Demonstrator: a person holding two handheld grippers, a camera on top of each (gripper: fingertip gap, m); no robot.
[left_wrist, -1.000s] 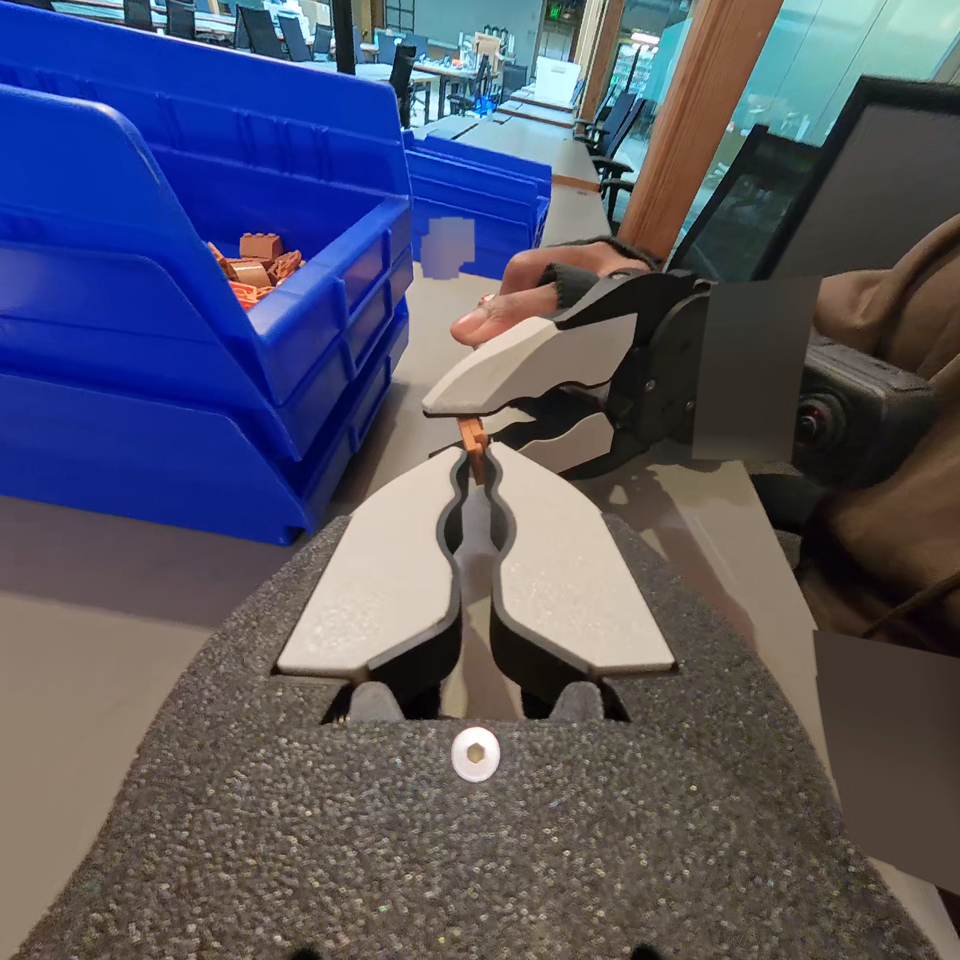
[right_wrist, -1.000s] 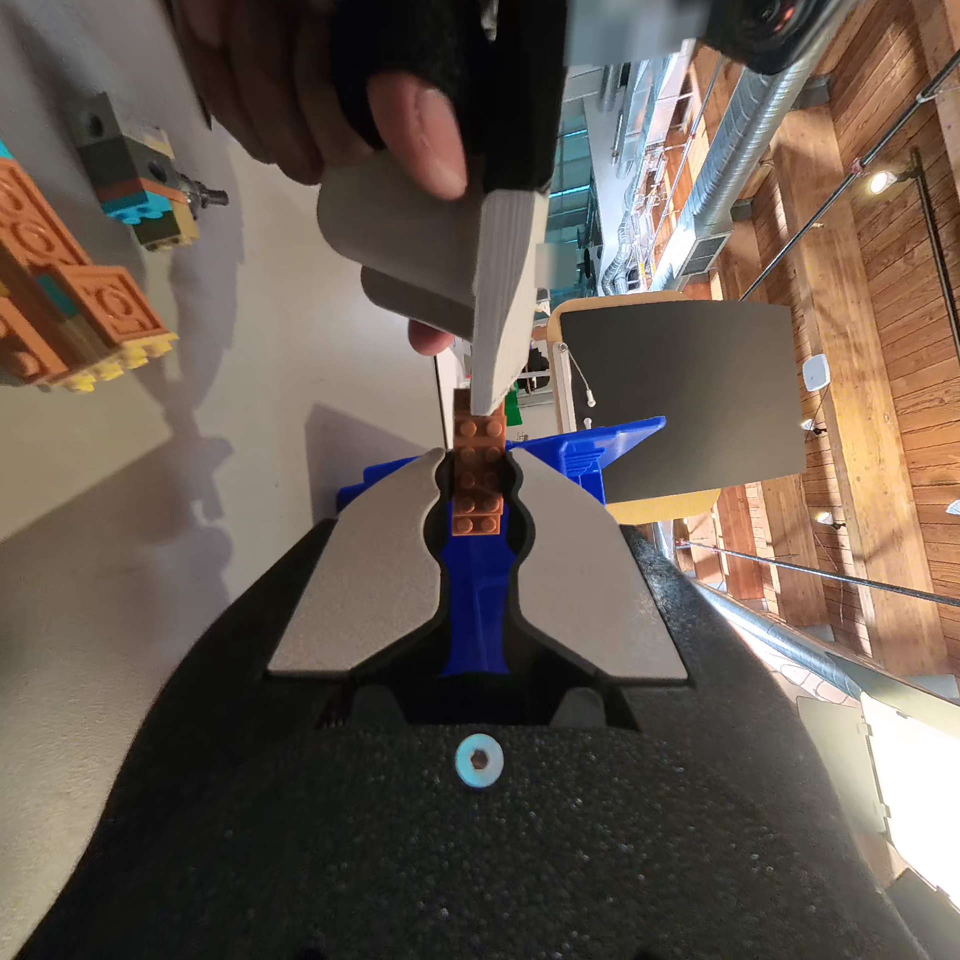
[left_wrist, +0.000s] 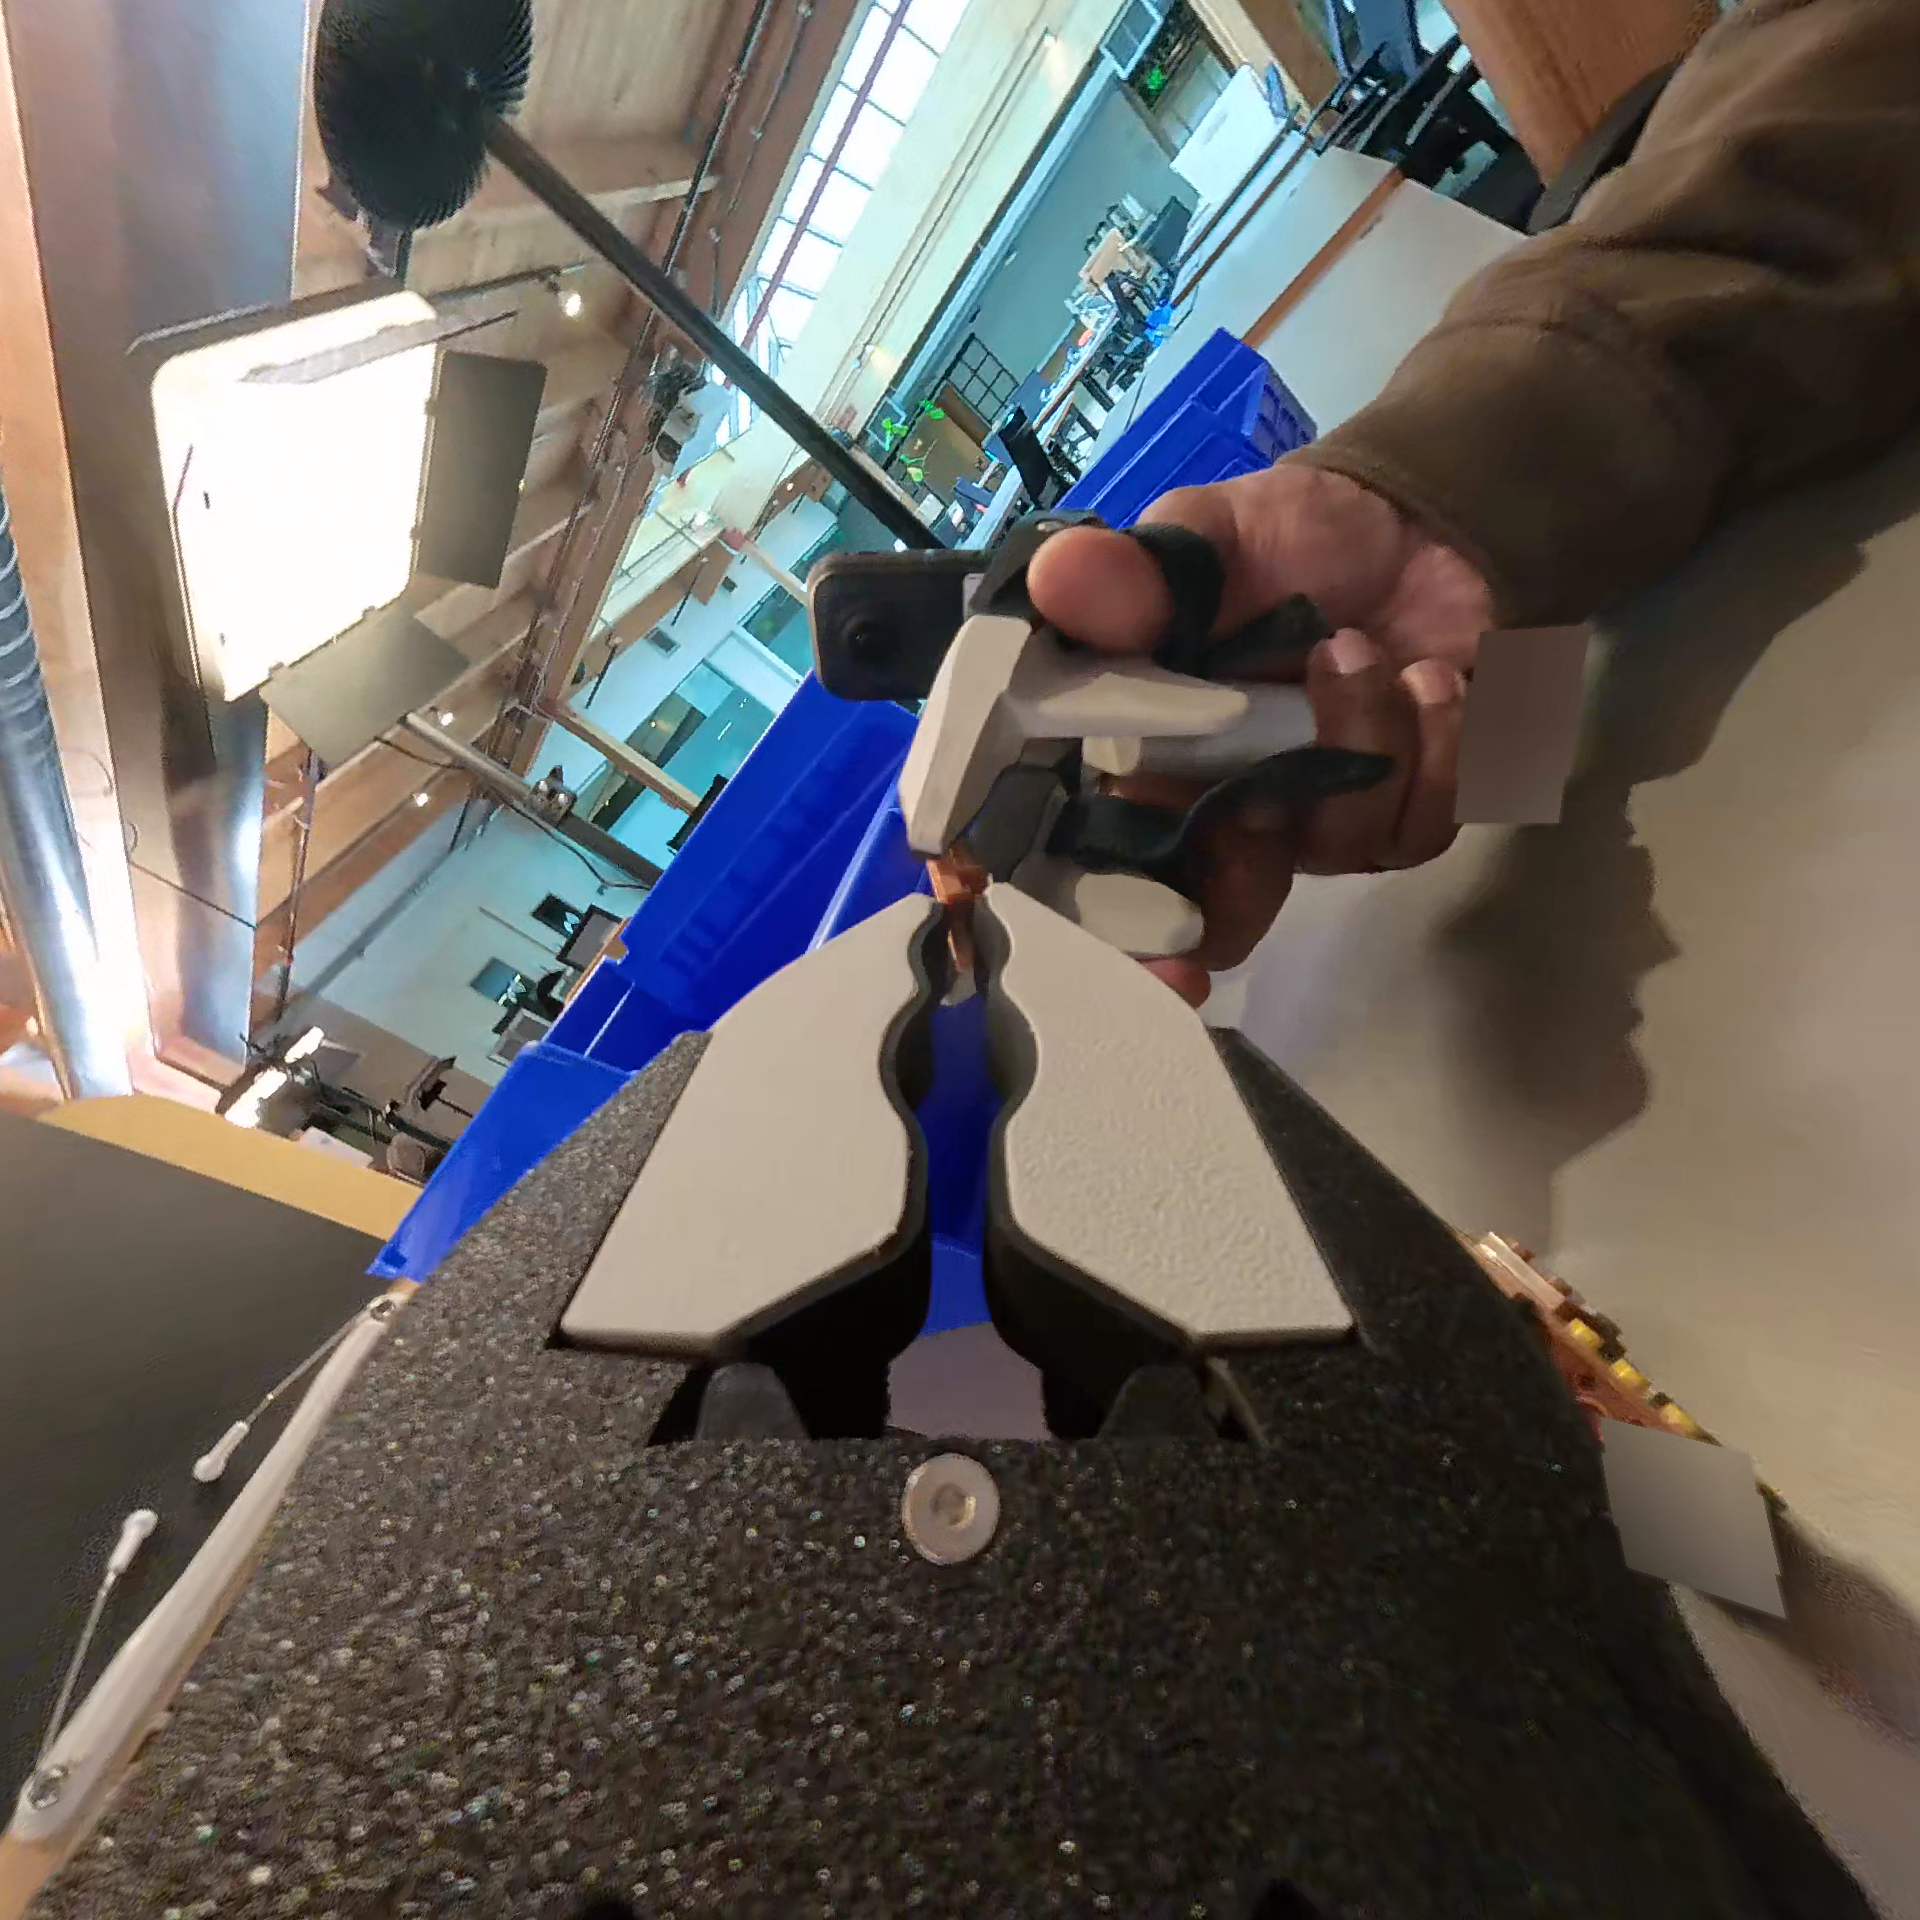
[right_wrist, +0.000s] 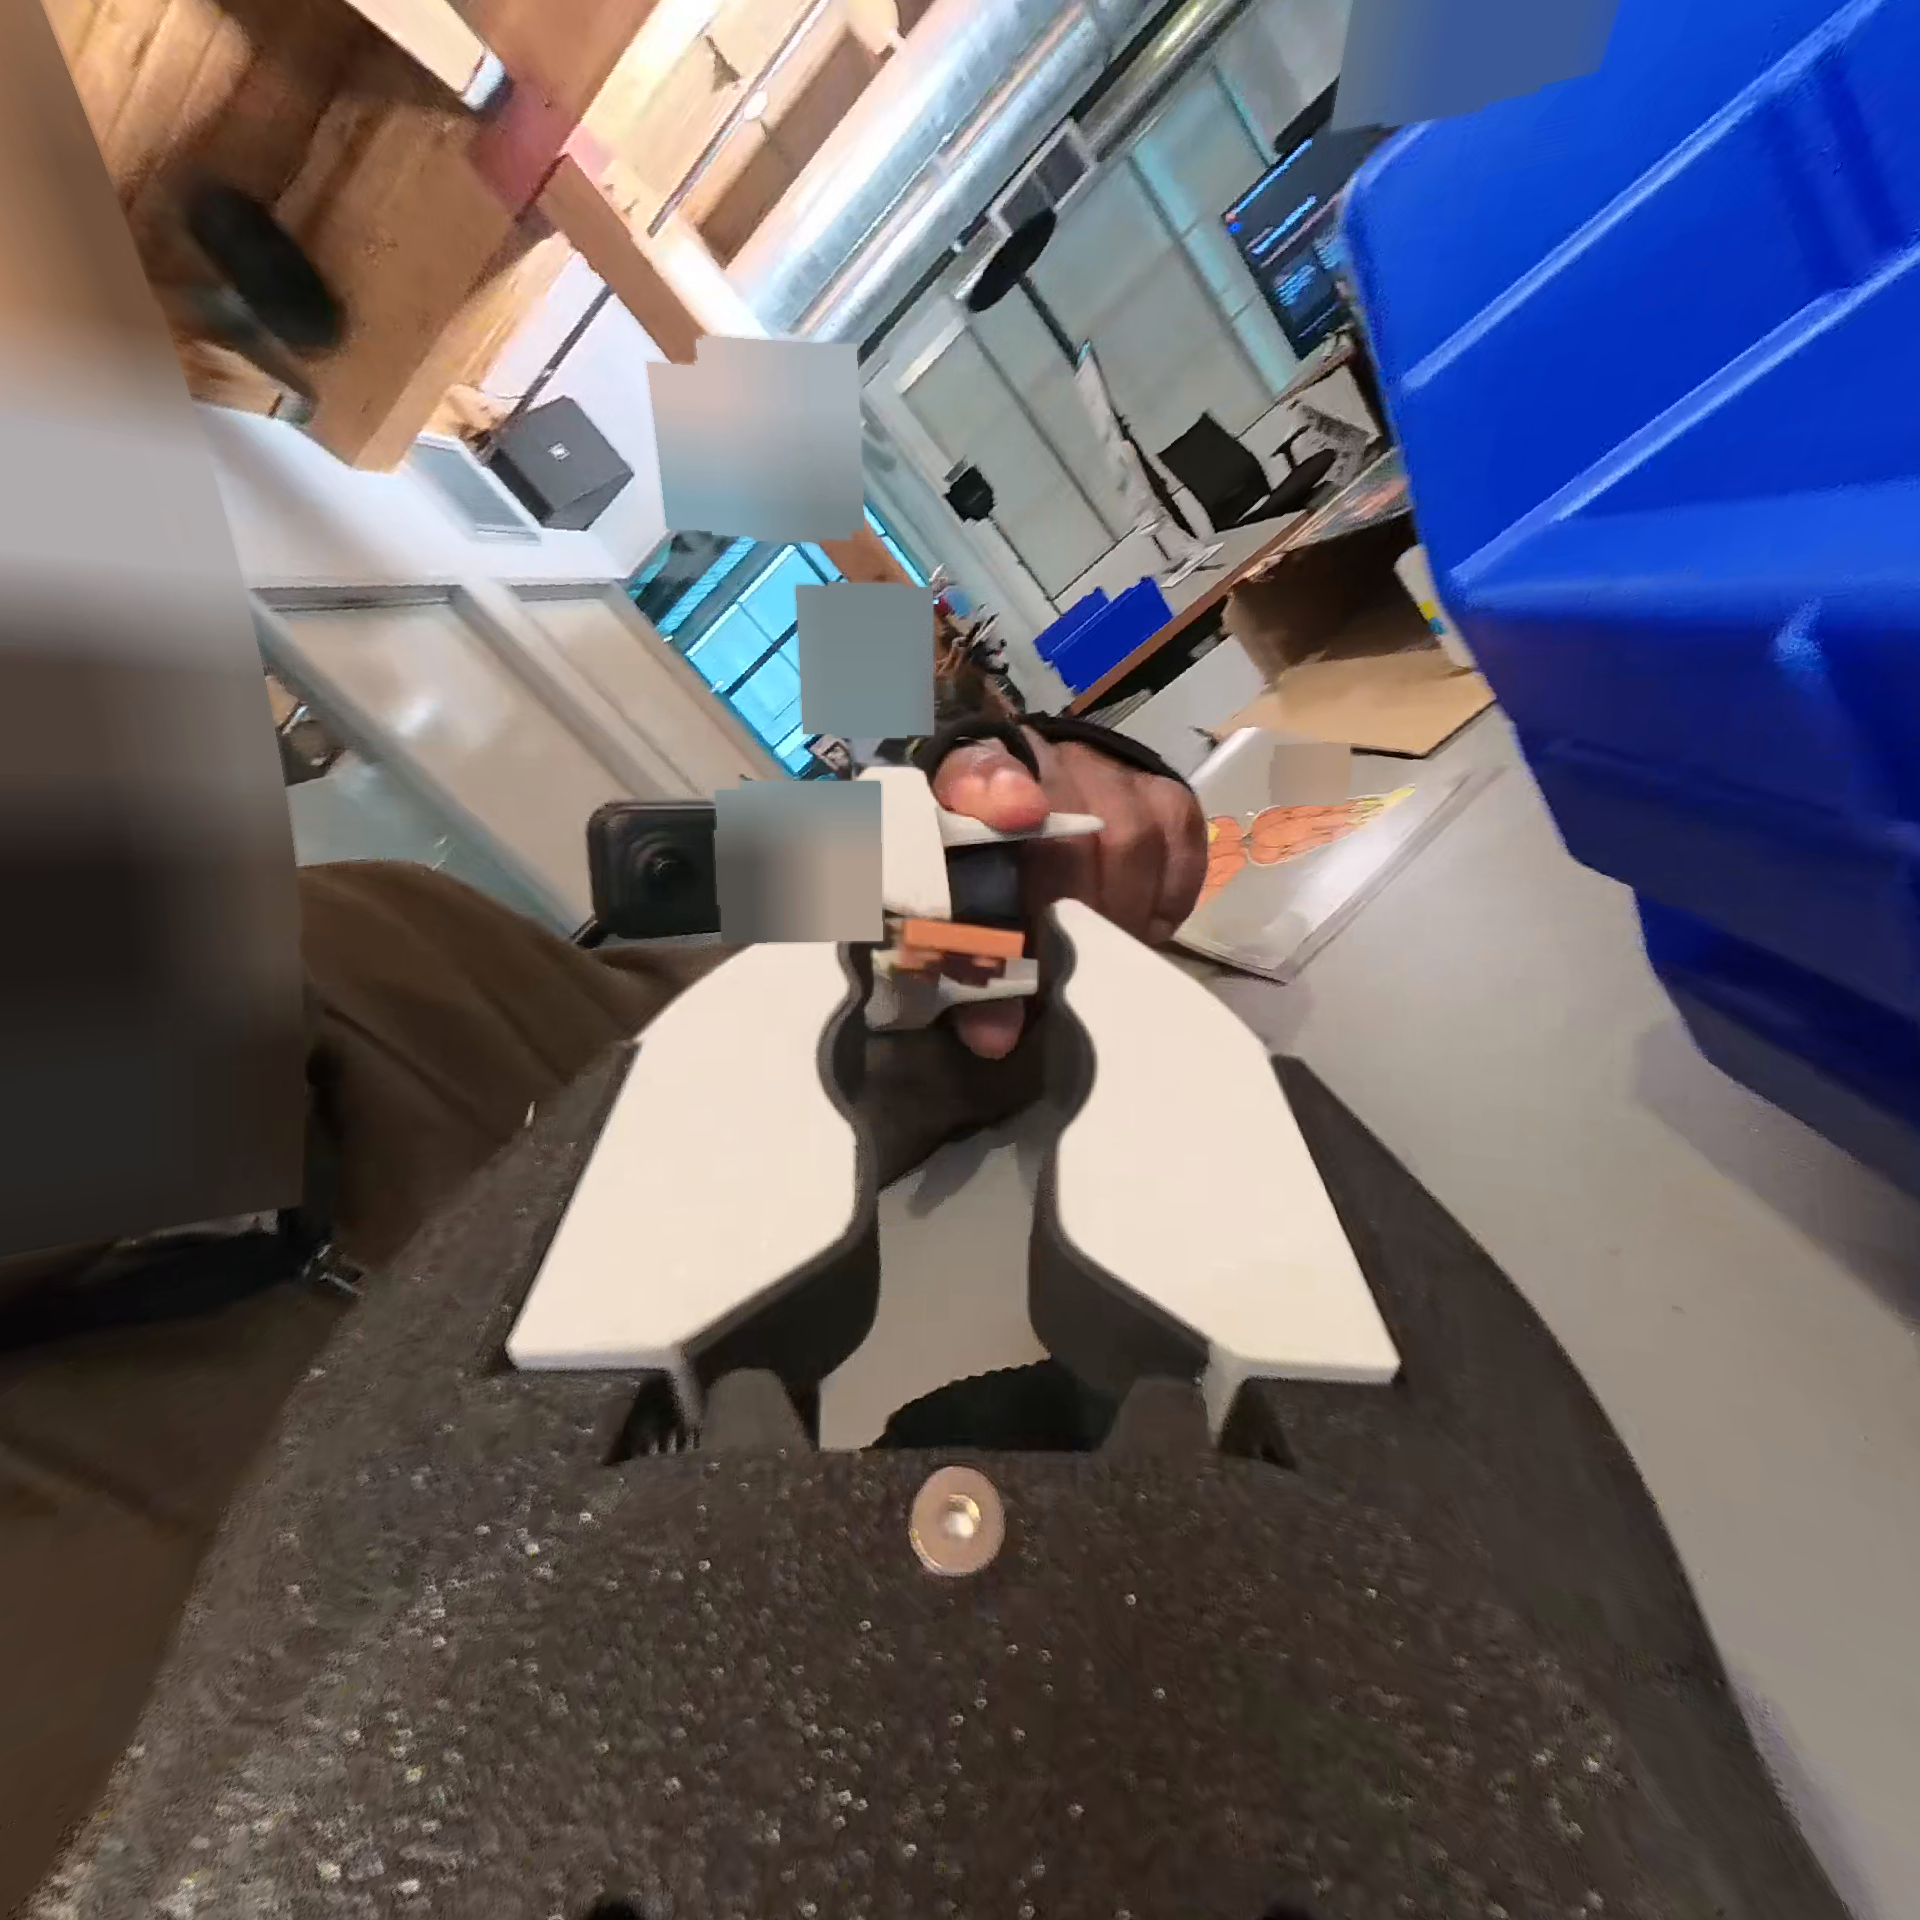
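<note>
In the left wrist view, the left gripper (left_wrist: 958, 920) is clenched on a small orange brick (left_wrist: 956, 912), its grey fingertips almost meeting around the piece. The right gripper (left_wrist: 961, 847), held in a person's hand (left_wrist: 1320, 707) with a brown sleeve (left_wrist: 1642, 343), points at the same brick from just beyond it, one fingertip close to the brick's far end; contact cannot be made out. Stacked blue bins (left_wrist: 790, 831) stand behind on the grey table (left_wrist: 1714, 987), and a cluster of orange and yellow bricks (left_wrist: 1558, 1340) lies at the right edge. In the right wrist view, the right gripper (right_wrist: 954, 961) stands released, fingers well apart and nothing between them. Beyond its tips the left gripper (right_wrist: 940, 951) grasps the orange brick (right_wrist: 956, 943). A blue bin (right_wrist: 1683, 499) fills the upper right.
</note>
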